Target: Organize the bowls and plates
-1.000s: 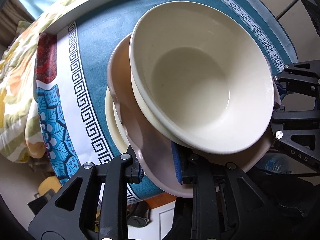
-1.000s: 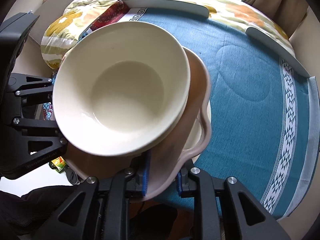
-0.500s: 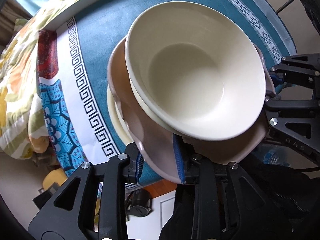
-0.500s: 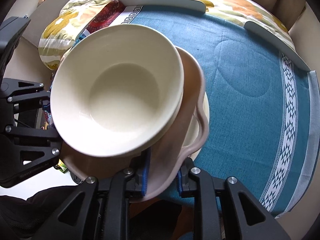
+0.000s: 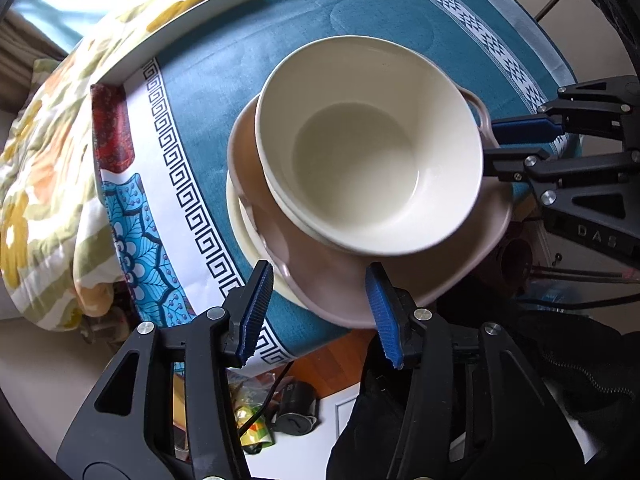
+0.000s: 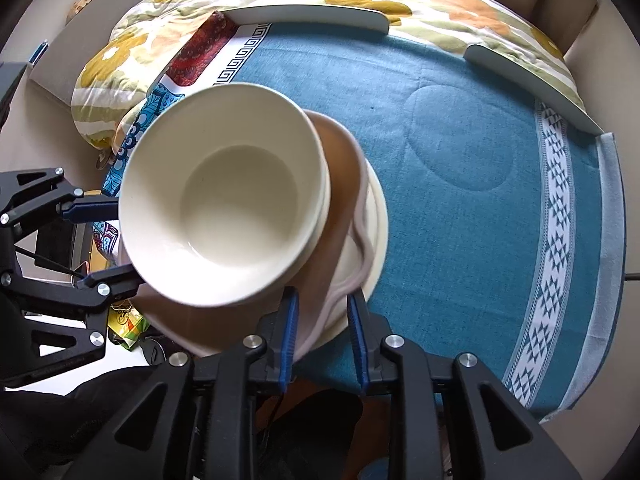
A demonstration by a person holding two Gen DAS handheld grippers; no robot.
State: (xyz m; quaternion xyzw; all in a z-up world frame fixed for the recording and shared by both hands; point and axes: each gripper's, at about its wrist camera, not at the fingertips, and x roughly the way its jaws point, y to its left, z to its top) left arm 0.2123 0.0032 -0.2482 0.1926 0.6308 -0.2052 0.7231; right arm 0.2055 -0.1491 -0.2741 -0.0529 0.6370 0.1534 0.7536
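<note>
A cream bowl sits nested on a second cream bowl, on a pink wavy-rimmed plate, which rests on a cream plate. The stack stands at the near edge of the blue cloth-covered table. My left gripper is open, its jaws on either side of the pink plate's rim, not touching. My right gripper is open, its jaws apart around the pink plate's rim. The stack shows in the right wrist view with the bowl on top. Each gripper shows in the other's view, the right one and the left one.
A floral quilt lies beyond the table's far edge. White curved rails border the table's far side. The tablecloth's patterned border runs along the right. Clutter lies on the floor below the table's near edge.
Both grippers have let go of the pink plate and opened; the stack now rests lower on the table. Both grippers have drawn back from it.
</note>
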